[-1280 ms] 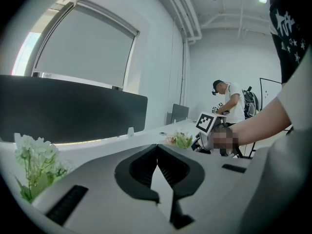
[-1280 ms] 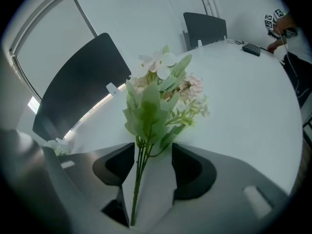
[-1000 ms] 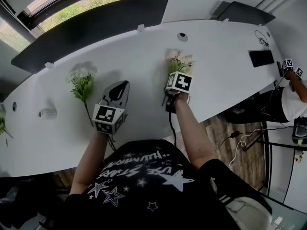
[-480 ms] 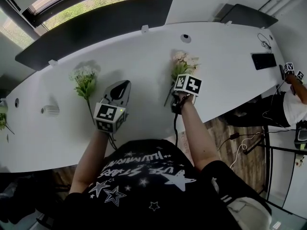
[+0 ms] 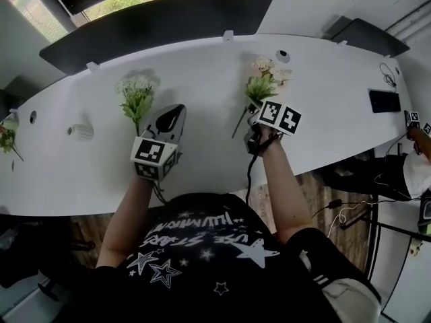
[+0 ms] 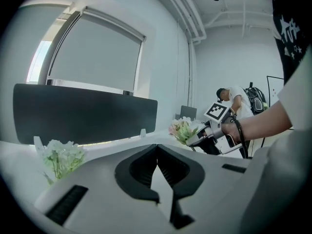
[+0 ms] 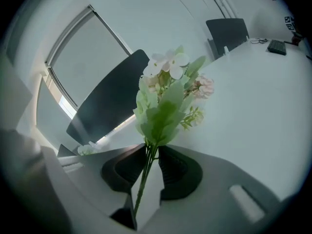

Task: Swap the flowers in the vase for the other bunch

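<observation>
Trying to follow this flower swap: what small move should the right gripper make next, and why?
Probably raise the right gripper so the pink-and-white bunch comes clear of the table. Its jaws have just been closing and now pinch the stems, so the grip looks made. The left gripper is shut and empty, so it offers no support.

Table (image 5: 202,79): smooth white top, faint sheen. Left tongs (image 6: 157,149) & right tongs (image 7: 152,152): matt pale-grey plastic shells. Pads (image 6: 174,169) black, ribbed, rubbery-looking. Flowers (image 7: 163,106): thin matt petals & leaves, cloth-like, stems smooth. Divider (image 5: 155,19): dark, matt. Floor (image 5: 313,180): wood planks. Shirt (image 5: 202,254): black cloth w/ white print.
</observation>
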Demonstrator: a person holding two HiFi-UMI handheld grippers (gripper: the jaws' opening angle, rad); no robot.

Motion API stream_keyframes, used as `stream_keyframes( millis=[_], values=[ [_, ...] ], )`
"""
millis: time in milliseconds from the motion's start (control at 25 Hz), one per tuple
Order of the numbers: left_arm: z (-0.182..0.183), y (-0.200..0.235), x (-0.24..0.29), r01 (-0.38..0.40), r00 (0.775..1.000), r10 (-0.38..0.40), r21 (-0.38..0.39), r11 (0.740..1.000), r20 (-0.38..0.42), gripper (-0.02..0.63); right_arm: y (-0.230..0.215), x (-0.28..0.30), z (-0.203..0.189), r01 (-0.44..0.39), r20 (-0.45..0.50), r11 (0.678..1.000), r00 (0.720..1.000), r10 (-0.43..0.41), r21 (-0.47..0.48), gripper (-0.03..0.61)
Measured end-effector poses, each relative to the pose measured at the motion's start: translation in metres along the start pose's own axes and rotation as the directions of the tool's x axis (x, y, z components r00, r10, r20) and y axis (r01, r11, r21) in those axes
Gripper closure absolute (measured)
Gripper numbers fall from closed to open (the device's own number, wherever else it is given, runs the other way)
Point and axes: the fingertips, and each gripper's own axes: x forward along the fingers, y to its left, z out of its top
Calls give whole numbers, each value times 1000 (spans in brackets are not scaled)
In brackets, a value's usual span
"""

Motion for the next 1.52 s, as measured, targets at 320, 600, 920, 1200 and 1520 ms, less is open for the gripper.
stream_keyframes(
  millis=[320, 600, 920, 1200, 1520],
  values=[
    [2, 33, -55, 0, 1000, 0, -5, 1000, 13, 606, 89, -19, -1, -114, 115, 988, 985, 126, -108, 497],
    [0, 67, -102, 25, 1000, -25, 15, 1000, 15, 606, 160, -22, -23, -171, 176, 974, 965, 197, -151, 497],
    [1, 118, -148, 3, 998, -2, -7, 1000, 62, 606, 233, -19, -60, -221, 156, 954, 954, 255, -203, 495],
    [3, 146, -191, -8, 993, 9, -9, 1000, 114, 606, 310, -16, -78, -318, 171, 907, 912, 372, -275, 495],
    [7, 189, -251, -56, 982, 57, -7, 998, 180, 606, 399, 3, -100, -412, 140, 840, 864, 483, -355, 495]
  ],
)
